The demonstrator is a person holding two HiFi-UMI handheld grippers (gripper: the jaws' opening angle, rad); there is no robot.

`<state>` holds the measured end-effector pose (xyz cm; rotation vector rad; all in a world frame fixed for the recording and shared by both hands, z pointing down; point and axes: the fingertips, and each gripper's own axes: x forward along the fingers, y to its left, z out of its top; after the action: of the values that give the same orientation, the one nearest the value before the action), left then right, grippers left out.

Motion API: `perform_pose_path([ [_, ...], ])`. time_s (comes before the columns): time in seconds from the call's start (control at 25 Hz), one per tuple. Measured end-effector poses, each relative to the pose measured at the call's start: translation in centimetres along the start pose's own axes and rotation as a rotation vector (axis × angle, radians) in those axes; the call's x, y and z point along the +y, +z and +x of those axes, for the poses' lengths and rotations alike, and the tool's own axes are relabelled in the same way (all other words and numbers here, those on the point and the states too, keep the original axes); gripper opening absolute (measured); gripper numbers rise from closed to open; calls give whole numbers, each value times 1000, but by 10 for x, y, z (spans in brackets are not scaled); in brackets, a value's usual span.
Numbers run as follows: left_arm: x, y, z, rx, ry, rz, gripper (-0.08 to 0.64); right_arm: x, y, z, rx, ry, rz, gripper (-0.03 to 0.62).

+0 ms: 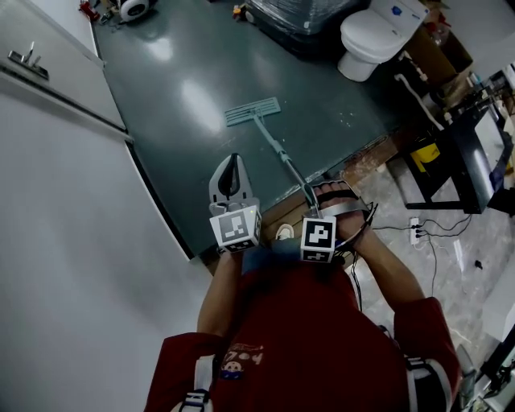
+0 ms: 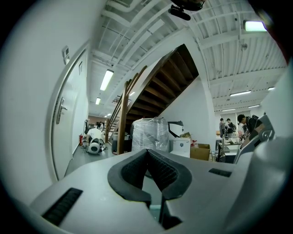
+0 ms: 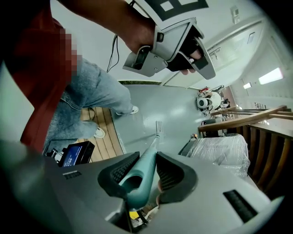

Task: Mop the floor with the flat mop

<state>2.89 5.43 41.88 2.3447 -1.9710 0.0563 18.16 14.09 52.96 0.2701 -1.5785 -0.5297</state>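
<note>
The flat mop lies with its teal head (image 1: 252, 111) flat on the dark green floor (image 1: 185, 96), a little ahead of me. Its teal handle (image 1: 278, 149) slants back to my right gripper (image 1: 312, 199), which is shut on the handle's upper end. In the right gripper view the handle (image 3: 141, 176) sits clamped between both pads of that gripper (image 3: 147, 159), and the mop head (image 3: 159, 128) shows small and far down. My left gripper (image 1: 231, 165) is held up to the left of the handle, not touching it. Its jaws meet at the tips (image 2: 147, 153) with nothing between them.
A white toilet (image 1: 374, 36) and a plastic-wrapped pallet (image 1: 302, 16) stand at the floor's far side. A white door and wall (image 1: 56, 80) run along the left. A black stand (image 1: 467, 153), cables and a power strip (image 1: 414, 229) lie on the right. Wooden boards (image 3: 103, 130) border the green floor by my feet.
</note>
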Motion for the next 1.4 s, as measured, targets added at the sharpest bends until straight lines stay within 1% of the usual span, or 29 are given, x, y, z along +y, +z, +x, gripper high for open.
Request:
perform_pose_path([
  [0.36,-10,5,-5,6,2,11,15,7,-25,-11,6,9,-11,127],
  [0.56,-4,7,2,-5,14,25,15,-7,-32,-8,-5,10,-8,127],
  [0.76,1,-1,8,21,29,19,15,-14,-47,1,7,4,-51,127],
  [0.84,2,-5,13,35,28,12,15,-18,-48,6,7,-2,-72,127],
  [0.96,0,0,22,11,15,6,15,-26,-49,12,-2,-9,-86,127],
  [1.24,-8,-1,37,25,3,7,15,-38,-61,23,-12,-12,-89,127],
  [1.4,-5,0,43,27,21,10,15,-47,-63,33,-18,-22,-101,127],
])
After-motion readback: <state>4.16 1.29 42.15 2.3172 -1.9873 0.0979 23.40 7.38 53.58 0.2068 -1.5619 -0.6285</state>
